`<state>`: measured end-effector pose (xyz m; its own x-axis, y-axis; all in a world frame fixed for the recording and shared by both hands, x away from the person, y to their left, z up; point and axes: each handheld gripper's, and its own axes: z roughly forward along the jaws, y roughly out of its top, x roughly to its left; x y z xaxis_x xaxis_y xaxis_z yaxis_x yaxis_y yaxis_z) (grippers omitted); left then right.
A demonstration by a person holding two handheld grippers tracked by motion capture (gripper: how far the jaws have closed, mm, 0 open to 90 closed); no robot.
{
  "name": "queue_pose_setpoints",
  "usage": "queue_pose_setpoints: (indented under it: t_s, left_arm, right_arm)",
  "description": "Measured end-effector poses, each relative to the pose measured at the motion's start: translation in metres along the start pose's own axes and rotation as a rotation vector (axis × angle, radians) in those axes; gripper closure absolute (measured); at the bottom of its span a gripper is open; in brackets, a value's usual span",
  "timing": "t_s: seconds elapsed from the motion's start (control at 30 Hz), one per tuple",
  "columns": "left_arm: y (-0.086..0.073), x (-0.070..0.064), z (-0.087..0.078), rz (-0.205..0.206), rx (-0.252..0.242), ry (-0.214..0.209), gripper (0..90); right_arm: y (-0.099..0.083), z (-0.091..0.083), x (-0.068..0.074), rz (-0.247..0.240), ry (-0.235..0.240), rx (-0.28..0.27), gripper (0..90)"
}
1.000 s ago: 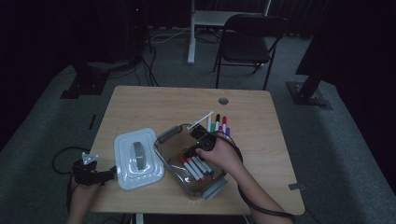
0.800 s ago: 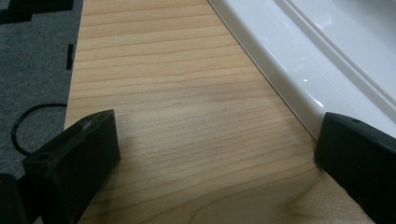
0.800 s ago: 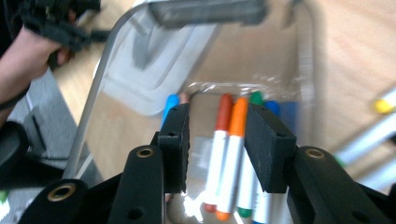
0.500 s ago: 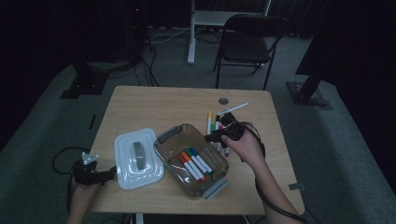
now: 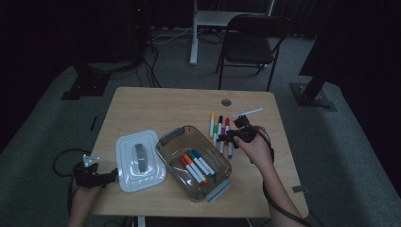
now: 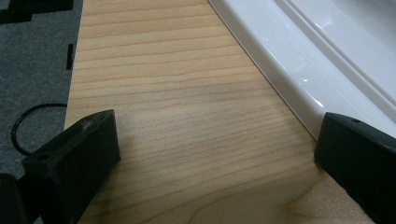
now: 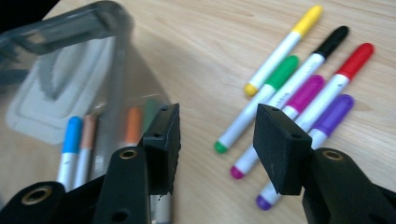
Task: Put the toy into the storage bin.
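Two blunt black jaws of your right hand-held gripper (image 7: 217, 140) gape empty above slim, round-capped plastic markers (image 7: 299, 88) lying loose on the wood-grain counter (image 7: 201, 46), beside the clear tub (image 5: 194, 161). Your left hand-held gripper (image 6: 210, 154) spreads wide by the glossy white lid (image 6: 327, 60).

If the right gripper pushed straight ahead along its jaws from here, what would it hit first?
Most likely the green marker lying on the table, between the open jaws of the right gripper; the magenta marker lies just beside it. Depth is hard to judge.
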<state>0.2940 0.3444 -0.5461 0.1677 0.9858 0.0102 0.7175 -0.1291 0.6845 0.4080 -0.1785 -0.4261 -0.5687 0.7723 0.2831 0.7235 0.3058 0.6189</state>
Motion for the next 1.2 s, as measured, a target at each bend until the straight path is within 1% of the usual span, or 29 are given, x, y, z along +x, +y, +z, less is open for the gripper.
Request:
queue_pose_setpoints:
  t_s: [0.07, 0.13, 0.2, 0.23, 0.4, 0.47, 0.57, 0.63, 0.7, 0.77, 0.83, 0.9, 1.0, 1.2]
  left_arm:
    - [0.0, 0.0, 0.0, 0.0, 0.0, 0.0, 0.6]
    - [0.0, 0.0, 0.0, 0.0, 0.0, 0.0, 0.6]
    - [0.0, 0.0, 0.0, 0.001, 0.001, 0.0, 0.6]
    - [0.0, 0.0, 0.0, 0.001, 0.0, 0.0, 0.6]
    - [0.0, 0.0, 0.0, 0.001, 0.0, 0.0, 0.6]
    - [0.0, 0.0, 0.0, 0.001, 0.0, 0.0, 0.6]
    - [0.0, 0.0, 0.0, 0.0, 0.0, 0.0, 0.5]
    - [0.0, 0.0, 0.0, 0.0, 0.0, 0.0, 0.5]
    - [0.0, 0.0, 0.0, 0.0, 0.0, 0.0, 0.6]
    - [0.0, 0.0, 0.0, 0.0, 0.0, 0.0, 0.6]
    - [0.0, 0.0, 0.0, 0.0, 0.0, 0.0, 0.6]
    - [0.0, 0.0, 0.0, 0.001, 0.001, 0.0, 0.6]
    - [0.0, 0.0, 0.0, 0.001, 0.001, 0.0, 0.6]
    - [0.0, 0.0, 0.0, 0.0, 0.0, 0.0, 0.6]
  right_arm:
    - [-0.002, 0.003, -0.006, 0.023, -0.014, -0.011, 51.3]
    - [-0.004, 0.007, -0.013, 0.038, -0.043, -0.029, 51.4]
    - [-0.005, 0.011, -0.02, 0.063, -0.059, -0.044, 51.4]
    - [-0.006, 0.013, -0.024, 0.068, -0.077, -0.057, 51.8]
    - [-0.007, 0.024, -0.042, 0.108, -0.159, -0.059, 52.8]
    - [-0.007, 0.031, -0.05, 0.131, -0.191, -0.044, 53.5]
    - [-0.009, 0.041, -0.059, 0.158, -0.222, -0.002, 54.8]
    - [-0.013, 0.049, -0.062, 0.173, -0.225, 0.026, 55.6]
    - [-0.014, 0.052, -0.062, 0.178, -0.228, 0.033, 56.2]
    - [-0.021, 0.062, -0.065, 0.196, -0.225, 0.061, 58.0]
    - [-0.023, 0.066, -0.066, 0.194, -0.235, 0.081, 58.7]
    - [-0.024, 0.068, -0.067, 0.196, -0.238, 0.089, 59.2]
    - [-0.025, 0.069, -0.07, 0.192, -0.268, 0.109, 60.0]
    - [-0.03, 0.065, -0.079, 0.225, -0.306, 0.128, 64.9]
